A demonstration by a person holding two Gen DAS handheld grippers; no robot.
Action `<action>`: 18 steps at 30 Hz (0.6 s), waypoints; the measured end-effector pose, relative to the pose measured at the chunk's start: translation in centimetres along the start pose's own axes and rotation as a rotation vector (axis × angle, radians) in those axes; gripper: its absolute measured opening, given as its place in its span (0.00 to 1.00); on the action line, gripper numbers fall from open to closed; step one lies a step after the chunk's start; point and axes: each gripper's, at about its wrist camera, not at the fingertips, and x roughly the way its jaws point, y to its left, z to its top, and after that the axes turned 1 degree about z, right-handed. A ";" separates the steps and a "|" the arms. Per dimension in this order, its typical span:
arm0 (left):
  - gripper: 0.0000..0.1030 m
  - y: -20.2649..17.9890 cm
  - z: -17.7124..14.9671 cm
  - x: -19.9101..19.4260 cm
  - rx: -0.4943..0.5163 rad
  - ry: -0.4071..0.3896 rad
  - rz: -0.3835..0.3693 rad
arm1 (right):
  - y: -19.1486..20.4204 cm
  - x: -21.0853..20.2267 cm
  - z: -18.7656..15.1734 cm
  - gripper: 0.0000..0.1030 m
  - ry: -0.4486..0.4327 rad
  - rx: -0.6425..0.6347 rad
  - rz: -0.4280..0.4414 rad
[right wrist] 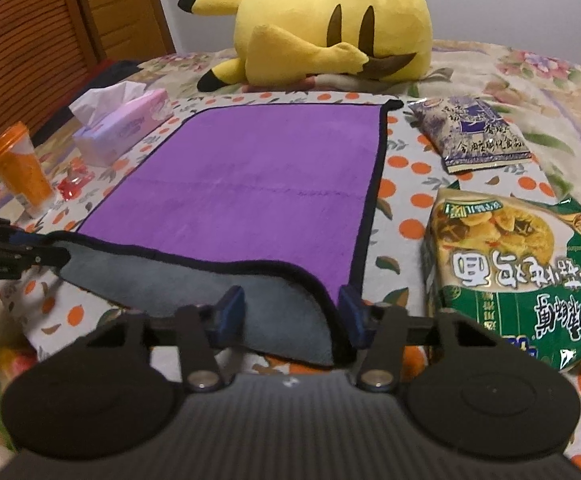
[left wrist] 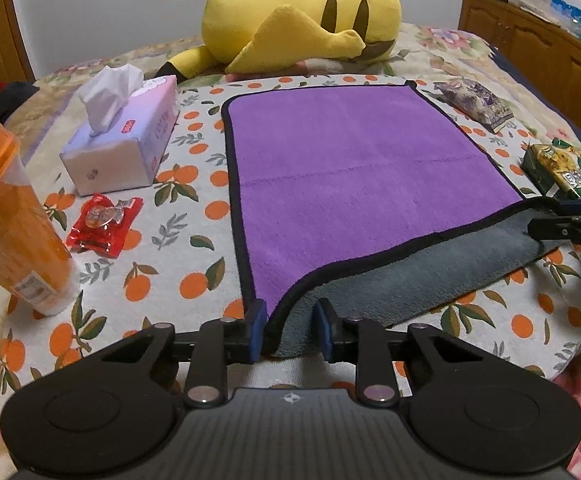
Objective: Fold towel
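Fingers (left wrist: pixel 255 330) of the left gripper (left wrist: pixel 290 330) stand apart around the near left corner of the purple towel (left wrist: pixel 350 168), whose near edge is lifted, gray underside showing; tissue box (left wrist: pixel 126 140) and orange cup (left wrist: pixel 10 220) sit off to their left, Pikachu plush (left wrist: pixel 290 16) far ahead. On the right wrist view, the right gripper (right wrist: pixel 290 322) straddles the near right corner, fingers (right wrist: pixel 232 314) parted, noodle packet (right wrist: pixel 518 276) just to their right.

One towel (left wrist: pixel 354 168), two snack packets (right wrist: pixel 470 136) (right wrist: pixel 518 276), one tissue box (left wrist: pixel 122 140), one plush (left wrist: pixel 302 16).
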 end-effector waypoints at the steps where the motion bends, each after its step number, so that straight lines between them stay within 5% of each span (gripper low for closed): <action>1: 0.23 0.0 0.0 0.0 -0.001 0.002 -0.002 | 0.0 0.0 0.0 0.42 0.004 0.000 0.003; 12: 0.10 -0.4 -0.1 -0.2 0.012 -0.011 0.002 | -0.3 -0.1 0.0 0.08 0.015 -0.012 -0.002; 18: 0.08 -0.5 0.1 -0.6 0.015 -0.035 0.005 | -0.3 -0.3 0.0 0.05 0.004 -0.029 -0.003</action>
